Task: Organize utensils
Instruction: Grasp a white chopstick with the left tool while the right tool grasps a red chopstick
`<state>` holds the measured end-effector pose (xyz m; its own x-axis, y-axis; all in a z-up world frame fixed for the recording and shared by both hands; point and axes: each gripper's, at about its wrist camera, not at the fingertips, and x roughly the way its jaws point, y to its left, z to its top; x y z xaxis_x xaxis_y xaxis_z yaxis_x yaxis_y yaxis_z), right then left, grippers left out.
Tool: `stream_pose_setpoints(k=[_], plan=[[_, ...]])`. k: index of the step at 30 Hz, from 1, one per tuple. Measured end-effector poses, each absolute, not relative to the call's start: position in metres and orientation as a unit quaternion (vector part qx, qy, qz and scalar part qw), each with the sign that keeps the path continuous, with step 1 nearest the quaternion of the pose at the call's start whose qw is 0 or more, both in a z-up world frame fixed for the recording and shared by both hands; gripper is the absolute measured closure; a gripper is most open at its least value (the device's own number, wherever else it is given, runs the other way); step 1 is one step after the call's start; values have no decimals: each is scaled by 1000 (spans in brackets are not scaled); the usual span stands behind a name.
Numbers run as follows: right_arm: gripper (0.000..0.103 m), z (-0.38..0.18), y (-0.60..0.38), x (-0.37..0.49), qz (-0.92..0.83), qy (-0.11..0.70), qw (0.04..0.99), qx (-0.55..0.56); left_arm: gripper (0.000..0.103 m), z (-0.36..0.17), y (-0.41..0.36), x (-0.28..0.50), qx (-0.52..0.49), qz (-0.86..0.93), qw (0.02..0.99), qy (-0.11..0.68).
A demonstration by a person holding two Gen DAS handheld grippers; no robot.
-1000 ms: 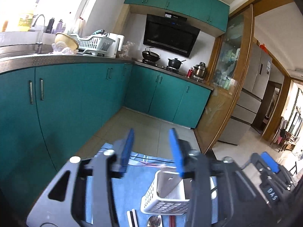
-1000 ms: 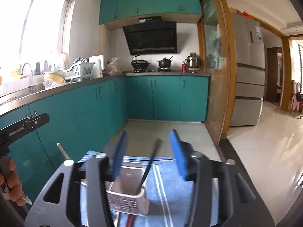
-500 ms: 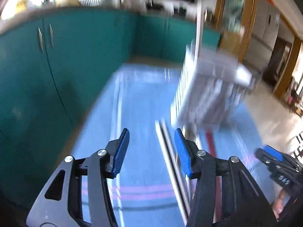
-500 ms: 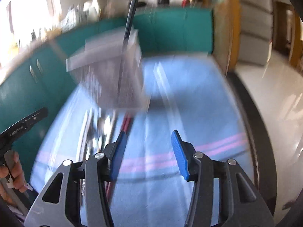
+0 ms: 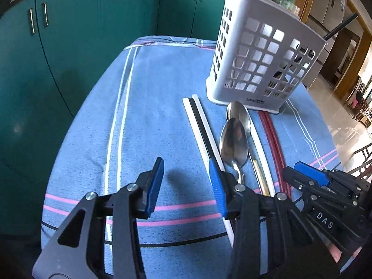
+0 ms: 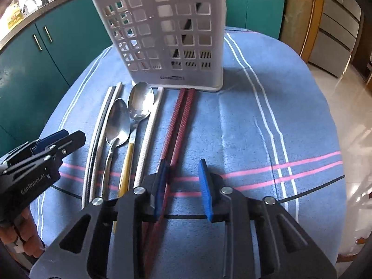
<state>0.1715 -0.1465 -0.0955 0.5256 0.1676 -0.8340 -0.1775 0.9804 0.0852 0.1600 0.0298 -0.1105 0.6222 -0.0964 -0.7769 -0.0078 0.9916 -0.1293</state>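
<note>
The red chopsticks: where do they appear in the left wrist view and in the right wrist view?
Left wrist view: the red chopsticks lie right of centre, the rightmost utensils, running from the white basket toward the right gripper.
Right wrist view: the red chopsticks run down the centre, under the right gripper's left finger.
Shared landmark: the white basket, standing just beyond their far ends.

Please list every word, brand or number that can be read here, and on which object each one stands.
"DAS": on the right tool body, left wrist view.
"GenRobot.AI": on the left tool body, right wrist view.
"LONG…": brand on the white utensil basket base; the rest is too blurred to read.
</note>
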Motion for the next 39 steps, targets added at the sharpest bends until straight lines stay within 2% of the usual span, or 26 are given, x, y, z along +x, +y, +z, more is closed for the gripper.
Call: stream_pose_setpoints(k=[3, 8, 12, 15, 16, 17, 18, 22, 23, 32, 34, 37, 39], plan=[[81, -97, -149, 179, 75, 476, 876, -16, 64, -115, 26, 162, -57, -26, 896, 440], [82, -95, -168, 177, 65, 479, 875, 11, 60, -117, 20, 166, -51, -28, 896, 441], [82, -95, -175, 177, 62, 478, 876, 18, 66, -117, 22, 165, -48, -17, 896, 440], [83, -95, -175, 176, 64, 478, 876, 14, 67, -117, 25, 166, -49, -8, 896, 441], [84, -95, -172, 177, 65, 478, 876, 13, 68, -116, 26, 166, -51, -5, 896, 442], [94, -94, -172, 176, 70, 480, 874, 14, 69, -116, 27, 165, -52, -4, 895, 442], [96, -94, -172, 173, 77, 482, 872, 15, 71, -115, 28, 165, -54, -5, 895, 443], [97, -94, -173, 166, 114, 491, 863, 36, 98, -114, 27, 164, -65, -26, 893, 444], [97, -94, -174, 164, 118, 493, 861, 40, 99, -114, 25, 162, -62, -26, 893, 444], [96, -91, -197, 146, 107, 506, 855, 38, 99, -106, 28, 135, -65, -57, 885, 457], [90, -92, -199, 152, 102, 506, 855, 42, 81, -103, 30, 140, -62, -57, 887, 453], [88, -91, -194, 167, 100, 504, 857, 41, 72, -100, 28, 160, -54, -52, 889, 452], [87, -92, -190, 178, 96, 505, 857, 38, 72, -103, 28, 179, -52, -46, 883, 464]])
